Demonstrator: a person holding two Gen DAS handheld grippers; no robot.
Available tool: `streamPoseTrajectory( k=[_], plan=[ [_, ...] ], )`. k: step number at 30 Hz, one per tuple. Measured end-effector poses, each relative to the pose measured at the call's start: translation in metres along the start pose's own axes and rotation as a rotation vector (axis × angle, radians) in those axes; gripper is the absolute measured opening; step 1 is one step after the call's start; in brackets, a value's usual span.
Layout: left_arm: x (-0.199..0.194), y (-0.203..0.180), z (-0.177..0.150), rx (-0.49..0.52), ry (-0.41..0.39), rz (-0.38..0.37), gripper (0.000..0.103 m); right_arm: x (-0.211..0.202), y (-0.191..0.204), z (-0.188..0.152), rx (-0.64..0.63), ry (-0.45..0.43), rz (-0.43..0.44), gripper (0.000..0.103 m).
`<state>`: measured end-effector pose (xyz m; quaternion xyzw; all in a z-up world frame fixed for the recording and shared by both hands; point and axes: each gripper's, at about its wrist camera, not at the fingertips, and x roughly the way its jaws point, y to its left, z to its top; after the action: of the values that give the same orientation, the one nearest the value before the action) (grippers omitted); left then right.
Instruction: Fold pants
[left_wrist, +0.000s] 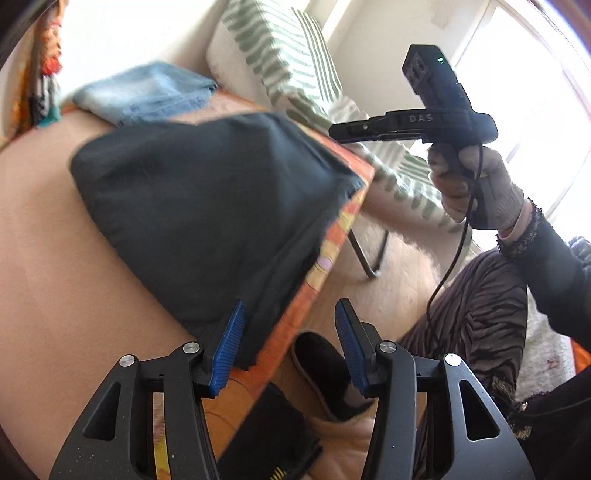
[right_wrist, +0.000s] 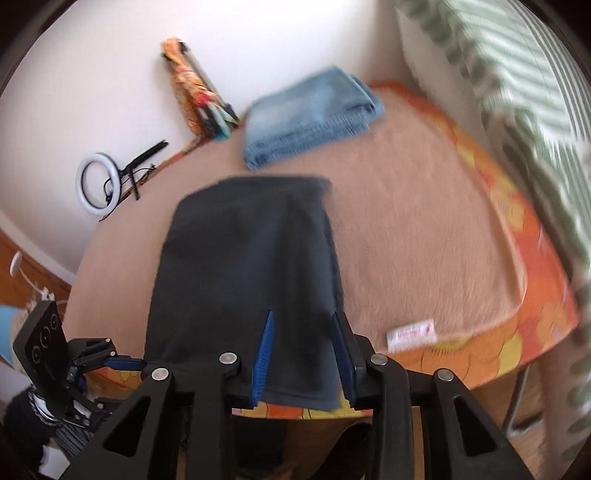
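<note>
Nearest, your left gripper (left_wrist: 290, 345) and right gripper (right_wrist: 301, 356) hang released, nothing gripped. Next: black pants (right_wrist: 247, 266), folded on the blanket (right_wrist: 406, 236), near end overhanging; probably one fold left. Farthest: folded jeans (right_wrist: 310, 114).

pants near hem (right_wrist: 295, 398): hangs past the table edge; lower part hidden behind the right gripper (right_wrist: 303, 354) frame.
left gripper (right_wrist: 122, 363) in right wrist view: only one blue fingertip showing, rest covered by its own body; jaw gap not readable there.
right gripper tips (left_wrist: 340, 133) in left wrist view: seen side-on, too thin to judge.
striped chair (right_wrist: 517, 110): smeared by blur, cut off at right edge.
white label (right_wrist: 412, 334) on blanket: print too small to read.
folded jeans (left_wrist: 147, 92): blurred, seams indistinct.
slipper (left_wrist: 321, 365): partly hidden behind left finger.
</note>
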<state>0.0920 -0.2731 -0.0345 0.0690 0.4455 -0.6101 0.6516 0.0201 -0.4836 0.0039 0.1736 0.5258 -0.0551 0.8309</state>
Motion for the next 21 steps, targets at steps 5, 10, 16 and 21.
streamPoseTrajectory(
  k=[5,10,16,21],
  plan=[
    [-0.001,0.009,0.001,-0.027,-0.033,0.049,0.048,0.008,0.043,0.047,-0.15,-0.042,0.1,0.041],
    [0.013,0.008,-0.003,-0.014,-0.013,0.053,0.048,0.049,0.097,0.095,-0.293,-0.004,0.217,0.054],
    [0.024,0.001,-0.012,0.02,0.01,0.062,0.048,0.123,0.154,0.139,-0.406,0.097,0.272,0.059],
    [0.023,-0.003,-0.015,0.046,0.013,0.06,0.048,0.186,0.19,0.147,-0.51,0.226,0.217,0.06]
  ],
)
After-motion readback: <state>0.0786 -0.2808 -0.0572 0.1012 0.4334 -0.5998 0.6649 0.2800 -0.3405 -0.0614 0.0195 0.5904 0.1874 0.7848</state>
